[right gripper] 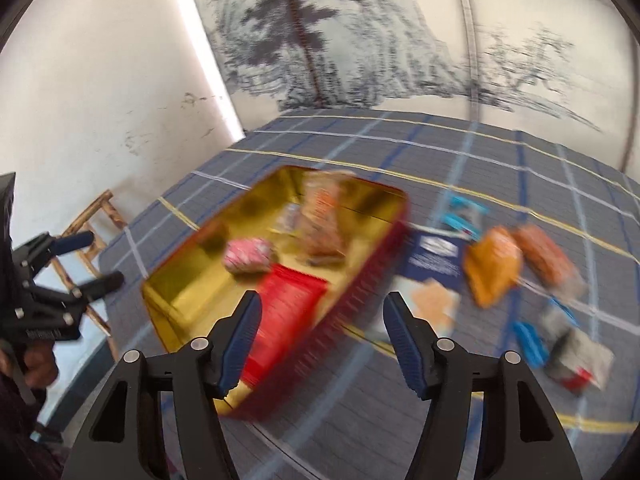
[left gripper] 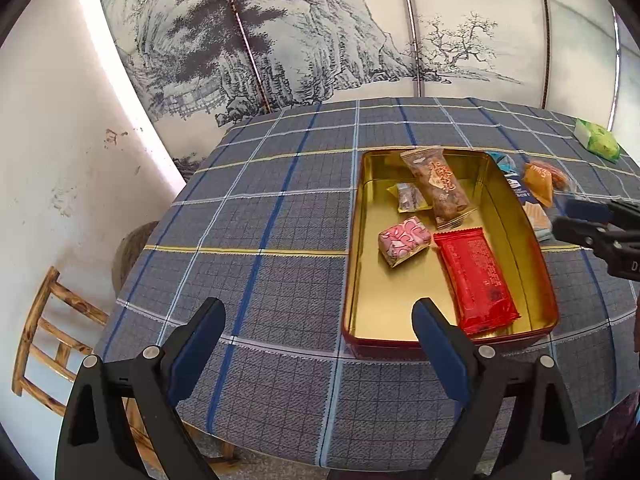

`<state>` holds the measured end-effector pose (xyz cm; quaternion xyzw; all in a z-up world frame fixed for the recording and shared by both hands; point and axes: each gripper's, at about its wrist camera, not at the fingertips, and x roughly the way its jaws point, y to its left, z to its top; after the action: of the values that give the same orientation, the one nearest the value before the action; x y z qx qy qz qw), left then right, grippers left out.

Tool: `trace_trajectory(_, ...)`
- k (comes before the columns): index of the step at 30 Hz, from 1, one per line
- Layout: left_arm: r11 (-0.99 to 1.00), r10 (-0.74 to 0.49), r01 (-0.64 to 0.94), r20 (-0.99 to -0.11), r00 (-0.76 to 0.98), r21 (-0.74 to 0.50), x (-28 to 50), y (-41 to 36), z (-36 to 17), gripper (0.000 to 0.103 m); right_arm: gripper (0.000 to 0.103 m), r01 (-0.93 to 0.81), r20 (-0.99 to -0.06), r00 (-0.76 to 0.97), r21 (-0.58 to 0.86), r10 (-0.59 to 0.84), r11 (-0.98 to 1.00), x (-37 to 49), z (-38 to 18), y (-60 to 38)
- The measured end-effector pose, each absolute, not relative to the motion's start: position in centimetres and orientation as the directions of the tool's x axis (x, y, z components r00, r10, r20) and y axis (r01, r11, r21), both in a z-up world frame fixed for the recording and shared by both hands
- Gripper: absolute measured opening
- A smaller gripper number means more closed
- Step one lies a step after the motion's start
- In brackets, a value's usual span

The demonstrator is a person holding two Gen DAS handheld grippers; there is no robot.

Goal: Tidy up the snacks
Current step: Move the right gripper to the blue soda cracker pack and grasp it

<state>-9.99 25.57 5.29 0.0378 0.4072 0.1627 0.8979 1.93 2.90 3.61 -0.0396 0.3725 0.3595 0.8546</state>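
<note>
From the left wrist, the left gripper (left gripper: 320,316) stands wide and empty. Just ahead of its right finger sits the rectangular gold-lined red tin (left gripper: 354,264) on the blue-grey checked tablecloth (left gripper: 248,208), its long axis running away from the gripper. Inside lie a glossy red flat packet (left gripper: 476,276), lengthwise, and a pink-white wrapped block (left gripper: 402,240).

From the right wrist, blurred, the right gripper (right gripper: 320,328) is half open and empty over the tin's near wall (right gripper: 352,292); the tin runs diagonally up to the right.
</note>
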Motion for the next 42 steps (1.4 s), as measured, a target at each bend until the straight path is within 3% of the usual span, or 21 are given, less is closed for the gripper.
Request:
trace_trajectory(10, 0.974, 0.224, -0.118, -0.741, 0.633, 0.194, -8.9, 21.1, 6.3, 0.093, 0.067, -0.397, -0.715, 0.587, 0.154, 0.38, 0.905, 2.5, 0.2, -10.9)
trace_trajectory(17, 0.984, 0.155, -0.034, -0.756, 0.636, 0.173, -8.0, 18.0, 7.0, 0.093, 0.067, -0.334, -0.701, 0.596, 0.227, 0.391, 0.915, 2.7, -0.7, -15.6)
trace_trajectory(22, 0.99, 0.106, 0.006, -0.763, 0.637, 0.142, -7.4, 16.3, 7.3, 0.093, 0.067, -0.446, -0.656, 0.546, 0.298, 0.52, 0.844, 3.0, 0.6, -12.5)
trace_trajectory(27, 0.991, 0.096, 0.008, -0.766, 0.636, 0.131, -7.2, 15.9, 7.4, 0.093, 0.067, -0.565, -0.68, 0.453, 0.281, 0.577, 0.775, 5.8, 1.7, -4.7)
trace_trajectory(32, 0.991, 0.111, -0.009, -0.768, 0.631, 0.137, -7.3, 16.8, 7.3, 0.093, 0.067, -0.606, -0.713, 0.416, 0.246, 0.565, 0.757, 8.5, 1.3, 1.8)
trace_trajectory(42, 0.99, 0.128, -0.033, -0.769, 0.627, 0.138, -6.7, 18.7, 6.4, 0.094, 0.067, -0.56, -0.771, 0.419, 0.195, 0.479, 0.805, 11.0, -0.7, 5.3)
